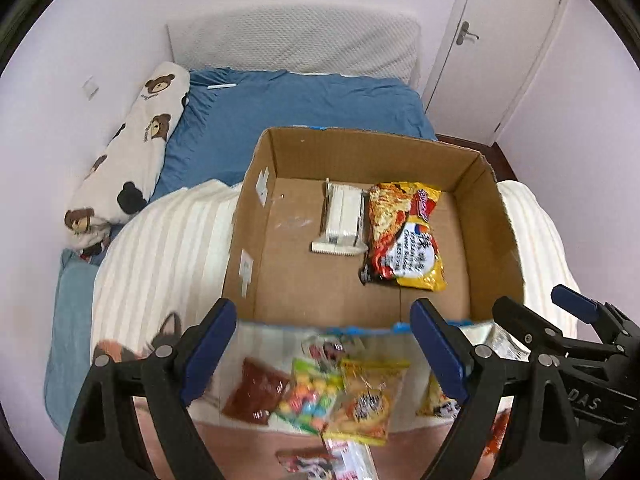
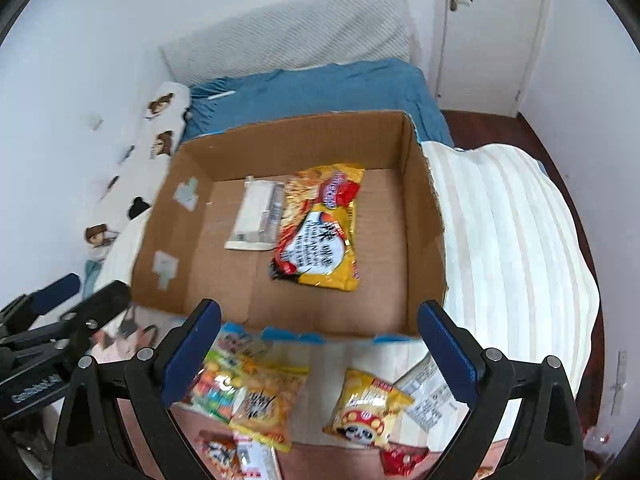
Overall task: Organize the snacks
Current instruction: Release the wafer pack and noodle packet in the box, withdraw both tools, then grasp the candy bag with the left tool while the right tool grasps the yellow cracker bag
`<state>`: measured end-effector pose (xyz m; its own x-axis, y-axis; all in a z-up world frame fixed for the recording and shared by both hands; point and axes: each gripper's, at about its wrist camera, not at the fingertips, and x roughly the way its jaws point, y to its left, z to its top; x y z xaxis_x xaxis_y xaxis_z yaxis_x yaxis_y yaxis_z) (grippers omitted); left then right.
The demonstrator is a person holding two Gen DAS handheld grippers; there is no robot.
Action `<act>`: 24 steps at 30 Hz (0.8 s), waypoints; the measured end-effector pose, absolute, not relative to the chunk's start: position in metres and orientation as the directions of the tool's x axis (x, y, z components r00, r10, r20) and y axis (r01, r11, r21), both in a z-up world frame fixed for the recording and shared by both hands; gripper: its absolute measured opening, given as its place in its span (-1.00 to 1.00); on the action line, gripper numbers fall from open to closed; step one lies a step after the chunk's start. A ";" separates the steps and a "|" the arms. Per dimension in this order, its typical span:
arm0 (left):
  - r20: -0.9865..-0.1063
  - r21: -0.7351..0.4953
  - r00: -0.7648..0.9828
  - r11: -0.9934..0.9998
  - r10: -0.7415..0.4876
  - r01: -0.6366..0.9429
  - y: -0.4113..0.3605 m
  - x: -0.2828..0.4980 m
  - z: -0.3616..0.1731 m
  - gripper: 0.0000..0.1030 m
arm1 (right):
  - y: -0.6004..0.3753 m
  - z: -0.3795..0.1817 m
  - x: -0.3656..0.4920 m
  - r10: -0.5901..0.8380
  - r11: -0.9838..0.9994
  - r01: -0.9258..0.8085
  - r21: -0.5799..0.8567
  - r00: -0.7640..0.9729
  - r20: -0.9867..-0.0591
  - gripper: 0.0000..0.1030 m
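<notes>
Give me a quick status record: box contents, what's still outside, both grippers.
box: open cardboard box on the striped blanket
in box: yellow noodle packet; white packet touching its left side
outside, near edge of box: colourful candy bag, orange-yellow snack bag, dark red packet, panda snack bag, a white printed packet, others partly hidden
left gripper: open, empty, above the loose snacks
right gripper: open, empty, above the loose snacks

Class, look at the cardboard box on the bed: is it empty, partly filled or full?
Partly filled. The cardboard box holds only a yellow noodle packet and a white packet; most of its floor is bare.
</notes>
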<state>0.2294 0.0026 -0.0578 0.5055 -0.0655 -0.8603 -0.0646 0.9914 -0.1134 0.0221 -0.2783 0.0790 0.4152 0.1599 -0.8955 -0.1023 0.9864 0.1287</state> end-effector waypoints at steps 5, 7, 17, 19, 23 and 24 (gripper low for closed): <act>-0.859 -0.155 0.506 0.981 -0.075 -0.116 0.018 0.198 -0.063 0.73 | -0.273 0.090 -0.004 0.218 0.975 -0.124 0.183 0.410 -0.886 0.95; -0.866 -0.151 0.495 0.979 -0.063 -0.140 0.028 0.185 -0.075 0.73 | -0.275 0.081 -0.012 0.242 0.970 -0.100 0.221 0.386 -0.890 0.95; -0.961 -0.006 0.272 0.977 0.054 -0.213 0.072 0.158 -0.190 0.73 | -0.232 -0.068 -0.009 0.280 0.957 0.046 0.287 0.129 -0.951 0.79; -0.969 -0.001 0.244 0.978 0.051 -0.208 0.076 0.159 -0.206 0.73 | -0.226 -0.094 -0.008 0.294 0.950 0.083 0.301 0.084 -0.952 0.79; -0.972 0.038 0.222 0.985 0.076 -0.169 0.070 0.162 -0.223 0.73 | -0.207 -0.130 -0.003 0.276 0.953 0.115 0.280 0.050 -0.960 0.79; -0.972 0.046 0.222 0.987 0.080 -0.156 0.066 0.163 -0.226 0.73 | -0.203 -0.137 -0.002 0.279 0.951 0.124 0.282 0.038 -0.959 0.79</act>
<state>0.1626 0.0664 -0.2257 0.2219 0.0799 -0.9718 -0.1557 0.9868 0.0456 -0.0025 -0.2032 -0.1368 0.0379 0.2793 -0.9595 0.1240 0.9514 0.2819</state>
